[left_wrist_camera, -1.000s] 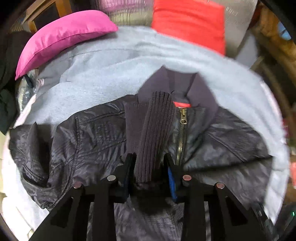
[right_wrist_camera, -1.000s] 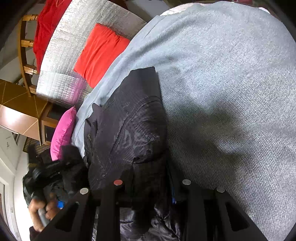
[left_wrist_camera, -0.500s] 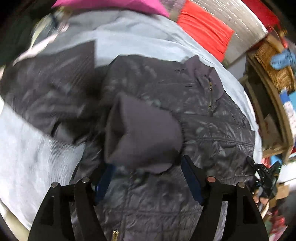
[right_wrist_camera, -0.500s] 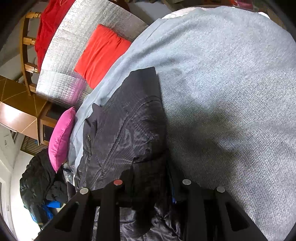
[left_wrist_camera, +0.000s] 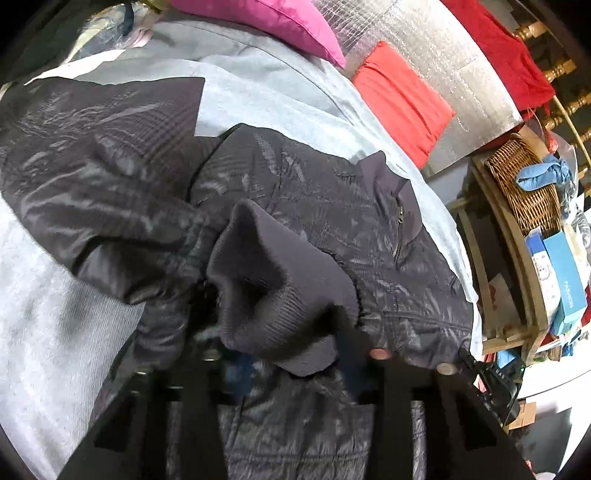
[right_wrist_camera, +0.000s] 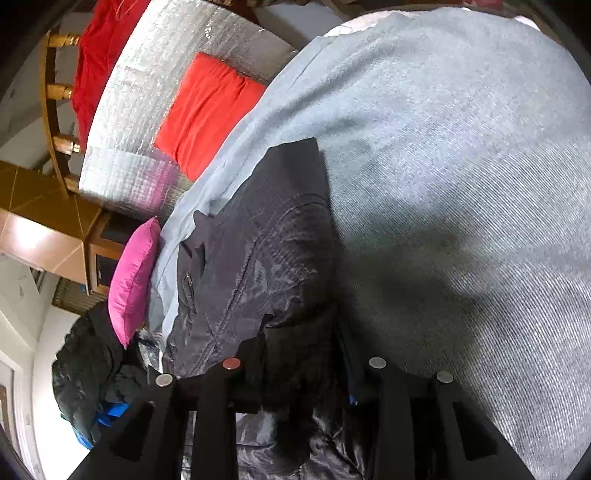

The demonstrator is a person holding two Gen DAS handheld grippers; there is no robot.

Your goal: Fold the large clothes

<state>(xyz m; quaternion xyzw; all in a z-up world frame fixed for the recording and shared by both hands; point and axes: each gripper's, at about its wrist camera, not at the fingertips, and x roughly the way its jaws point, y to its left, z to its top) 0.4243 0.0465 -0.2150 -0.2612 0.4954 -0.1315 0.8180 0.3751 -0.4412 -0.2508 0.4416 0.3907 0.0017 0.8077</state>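
A dark quilted jacket (left_wrist_camera: 332, 221) lies on a grey blanket (left_wrist_camera: 44, 314). Its sleeve crosses the left of the left wrist view and ends in a ribbed knit cuff (left_wrist_camera: 273, 295). My left gripper (left_wrist_camera: 291, 354) is shut on that cuff, which bulges out over the fingers and hides the tips. In the right wrist view the same jacket (right_wrist_camera: 266, 266) runs up the middle of the blanket (right_wrist_camera: 461, 166). My right gripper (right_wrist_camera: 303, 373) is shut on a fold of the jacket's edge, low over the blanket.
A pink pillow (left_wrist_camera: 280, 26) and a red cushion (left_wrist_camera: 402, 99) lie at the far side against a silver quilted backrest (left_wrist_camera: 443, 59). A wicker basket (left_wrist_camera: 524, 192) and boxes stand on a wooden shelf at the right. Dark clothes (right_wrist_camera: 92, 369) are piled beyond the pink pillow (right_wrist_camera: 133, 280).
My left gripper has swung over the jacket, opened half a second ago, and closed again on the cuff, which now lies across the jacket front. The right gripper has held still.
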